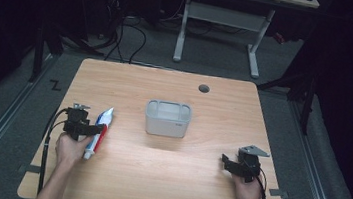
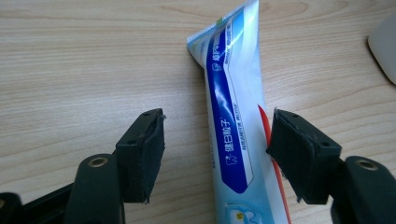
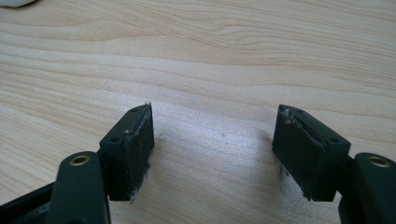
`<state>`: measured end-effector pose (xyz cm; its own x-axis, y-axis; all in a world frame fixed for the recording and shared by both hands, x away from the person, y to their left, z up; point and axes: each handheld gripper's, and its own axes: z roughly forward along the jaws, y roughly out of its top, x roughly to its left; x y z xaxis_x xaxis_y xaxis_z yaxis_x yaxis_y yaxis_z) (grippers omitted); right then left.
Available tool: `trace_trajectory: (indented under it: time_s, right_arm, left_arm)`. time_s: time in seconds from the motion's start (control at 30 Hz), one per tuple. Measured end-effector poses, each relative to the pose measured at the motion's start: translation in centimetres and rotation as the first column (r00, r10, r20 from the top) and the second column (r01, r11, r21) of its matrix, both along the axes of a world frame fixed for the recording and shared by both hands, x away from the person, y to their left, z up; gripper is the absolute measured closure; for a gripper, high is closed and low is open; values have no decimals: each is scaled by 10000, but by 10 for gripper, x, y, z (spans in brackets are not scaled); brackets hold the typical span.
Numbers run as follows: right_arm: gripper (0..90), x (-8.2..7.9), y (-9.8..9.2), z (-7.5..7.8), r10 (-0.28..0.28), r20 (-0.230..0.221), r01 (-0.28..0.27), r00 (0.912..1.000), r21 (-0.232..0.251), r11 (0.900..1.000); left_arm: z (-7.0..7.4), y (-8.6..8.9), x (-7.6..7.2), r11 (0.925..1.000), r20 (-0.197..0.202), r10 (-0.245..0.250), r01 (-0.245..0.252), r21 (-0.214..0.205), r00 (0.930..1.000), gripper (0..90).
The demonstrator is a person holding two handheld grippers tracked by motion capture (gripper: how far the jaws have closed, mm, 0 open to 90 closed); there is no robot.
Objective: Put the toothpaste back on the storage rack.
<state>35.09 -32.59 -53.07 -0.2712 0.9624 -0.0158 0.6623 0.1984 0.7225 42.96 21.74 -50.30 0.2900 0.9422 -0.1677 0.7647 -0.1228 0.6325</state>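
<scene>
Pre-grasp stage, judged. Left gripper (image 1: 91, 129), jaws wide, straddles the tube (image 2: 238, 135), which lies flat on the table (image 1: 164, 188) left of the bin (image 1: 167, 119); next, closing squarely on it. Right gripper (image 3: 212, 149) sits wide and empty, right of the bin. Pale wood top; dark room, desk (image 1: 224, 14) beyond.

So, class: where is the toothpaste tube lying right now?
In the high view the toothpaste tube lies on the table's left side, left of the grey container, between the open jaws of the left claw.
</scene>
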Motion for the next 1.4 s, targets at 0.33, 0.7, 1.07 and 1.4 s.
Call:
trace_trajectory:
  time_s: [0.33,0.7,1.07,1.4]
  right_arm:
    - [292,0,0,0,-4,0,4,10000,4,10000]
    - [294,0,0,0,-11,1,11,10000,14,10000]
    - [293,0,0,0,0,3,0,10000,14,10000]
    - [292,0,-1,0,-1,0,1,10000,42,10000]
  left_arm:
    - [-8,-10,3,9995,-302,-288,293,146,9991,439]
    - [-12,-13,6,9997,-611,-226,226,-9,9979,470]
    - [-7,-32,13,9913,-947,-386,500,1220,9948,536]
    - [-3,-33,17,9923,-1506,-410,579,1095,9878,617]
